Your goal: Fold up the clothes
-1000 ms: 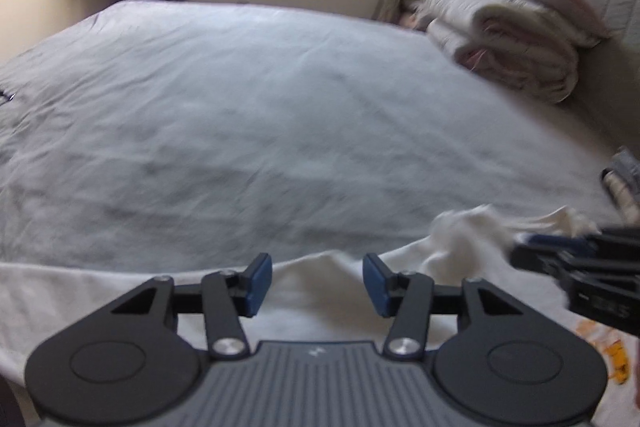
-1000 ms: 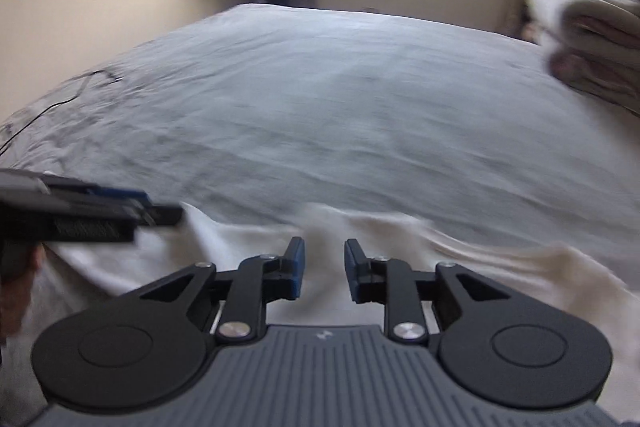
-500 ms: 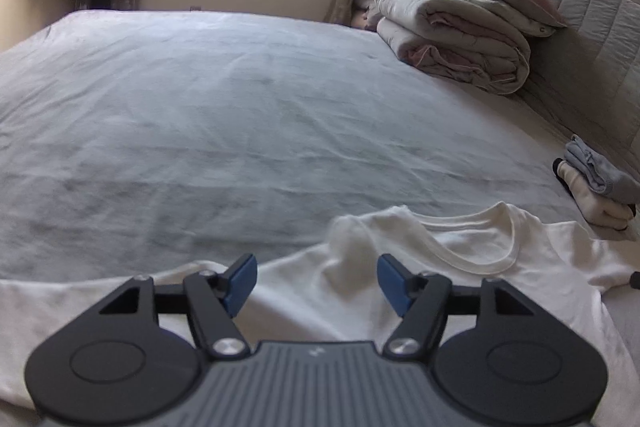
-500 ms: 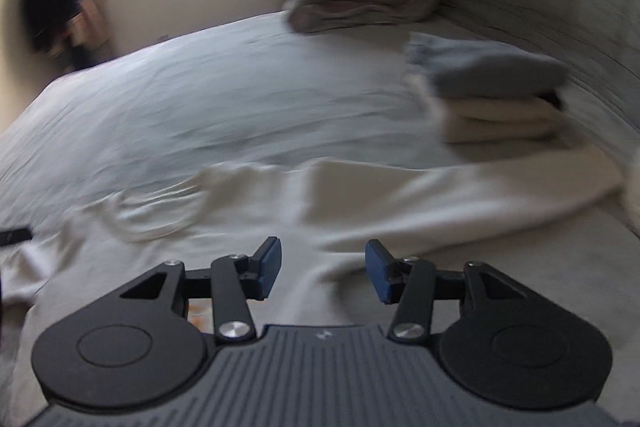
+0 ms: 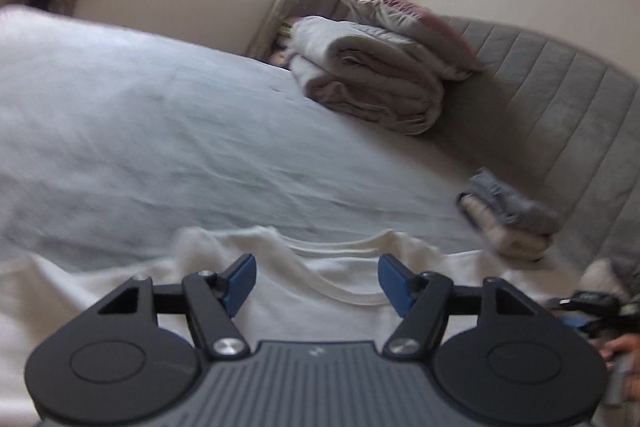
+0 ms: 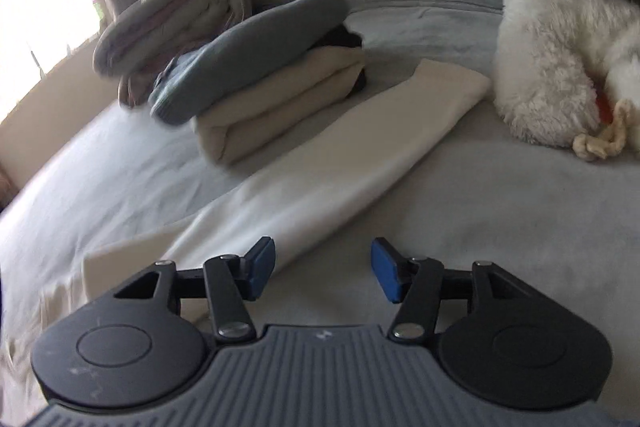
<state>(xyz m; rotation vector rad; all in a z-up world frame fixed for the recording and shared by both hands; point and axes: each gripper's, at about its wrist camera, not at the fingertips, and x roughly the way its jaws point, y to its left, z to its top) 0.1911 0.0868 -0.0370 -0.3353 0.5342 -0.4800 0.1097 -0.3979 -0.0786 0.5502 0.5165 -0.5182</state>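
Left wrist view: soft white cotton tee [image 5: 320, 275] lies flat on the wrinkly grey bedsheet [image 5: 160, 147], ribbed round neckline right between the left gripper [image 5: 316, 281] fingers, spread apart and gripping nothing. Further right, a puffy folded duvet [image 5: 372, 83] with one pillow [image 5: 404, 23] on top, then one small stack of folded clothes [image 5: 508, 219]. Right wrist view: right gripper [image 6: 323, 273] jaws opening, empty, hovering by the tee's long sleeve [image 6: 360, 155]; fluffy white plush [image 6: 560, 67] far right
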